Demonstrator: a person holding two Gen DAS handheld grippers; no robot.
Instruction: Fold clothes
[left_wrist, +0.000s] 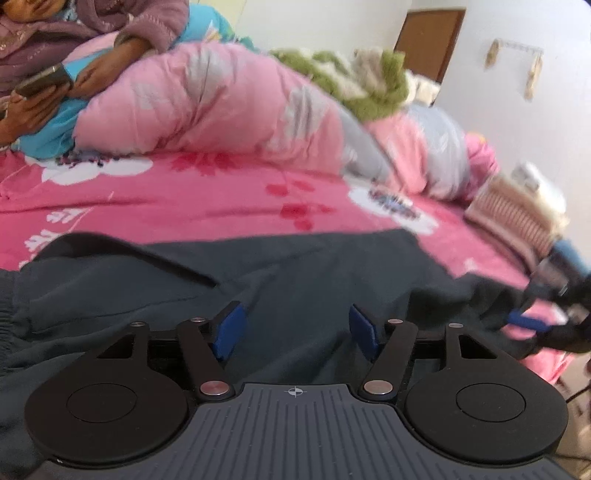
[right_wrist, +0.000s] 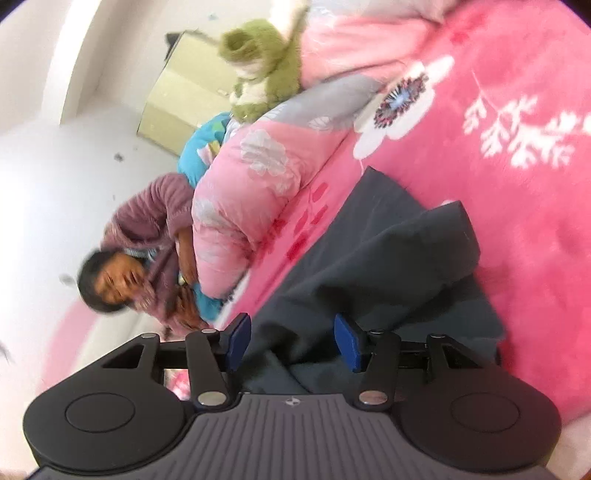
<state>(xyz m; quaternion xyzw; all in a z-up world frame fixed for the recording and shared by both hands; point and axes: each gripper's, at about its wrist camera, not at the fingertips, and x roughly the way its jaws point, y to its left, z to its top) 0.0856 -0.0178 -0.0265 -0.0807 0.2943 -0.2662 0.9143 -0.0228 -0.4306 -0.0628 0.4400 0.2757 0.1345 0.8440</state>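
- Dark garment (left_wrist: 280, 266) lies spread on pink bedsheet (left_wrist: 184, 192), near the bed's front edge, one corner flapped over.
- Left gripper (left_wrist: 294, 330): jaws wide, nothing held, cloth right under.
- Right gripper (right_wrist: 291, 341): jaws wide, empty, over the garment's rumpled end.
- Tip: pinch hems only, not sheet; keep edges aligned.

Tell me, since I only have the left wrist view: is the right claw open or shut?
Observer: Open. The right claw has its blue pads wide apart, and the dark garment shows between them, unclamped.
Operator: Is the garment's far end flat?
Observer: Not all of it. A flap lies doubled over on top of the garment.
Operator: And the far corner?
Observer: That corner lies flat on the pink sheet, close to the quilt.
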